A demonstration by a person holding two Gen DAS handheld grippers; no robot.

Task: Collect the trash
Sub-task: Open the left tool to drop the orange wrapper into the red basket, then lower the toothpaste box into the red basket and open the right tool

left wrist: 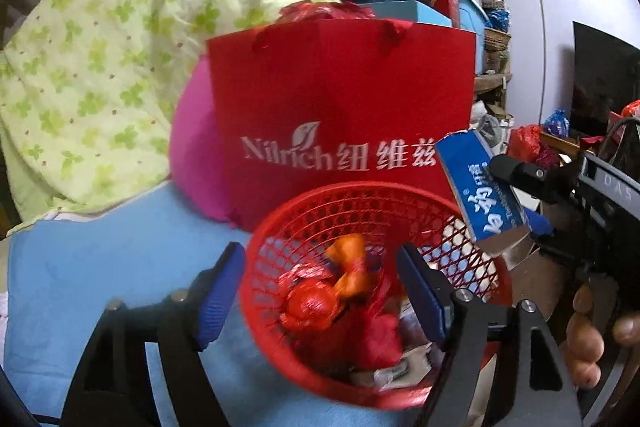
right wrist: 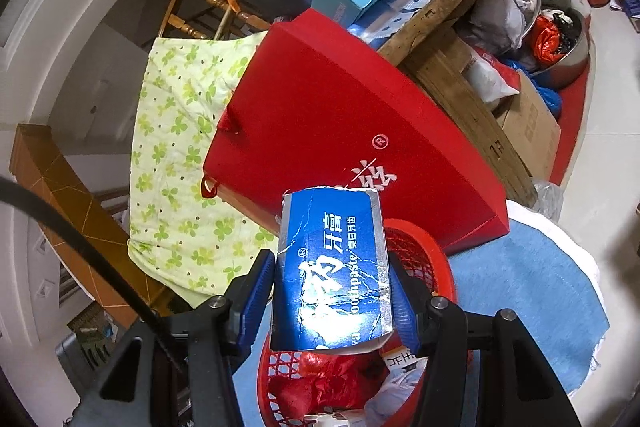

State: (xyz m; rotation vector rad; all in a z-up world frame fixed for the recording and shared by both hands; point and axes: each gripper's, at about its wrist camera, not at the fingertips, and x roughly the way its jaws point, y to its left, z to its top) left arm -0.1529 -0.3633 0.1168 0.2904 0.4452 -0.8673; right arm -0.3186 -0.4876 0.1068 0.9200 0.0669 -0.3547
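The right tongs (right wrist: 328, 291) grasp a crumpled blue toothpaste box (right wrist: 330, 267), pads pressed on its 2 long sides, holding it above the near rim of the red mesh basket (right wrist: 420, 259). The left tongs (left wrist: 320, 291) stand released, nothing between the pads; the right finger sits inside the basket and the left finger outside it, straddling the rim. Below them lie red foil wrappers (left wrist: 308, 307) and an orange wrapper (left wrist: 348, 267), blurred.

The box is long and tilted, and its lower end hangs over the rim rather than the middle. If released here, I judge it may catch the rim and tip out onto the blue cloth (left wrist: 100, 287) covering the surface. The basket already looks well filled, so the box could also perch on the heap and slide off.

The left tongs straddling the rim could drag or tilt the light basket when withdrawn, spilling wrappers. The red paper bag (left wrist: 340, 99) stands just behind, touching or nearly so; a nudge could topple it onto the basket.
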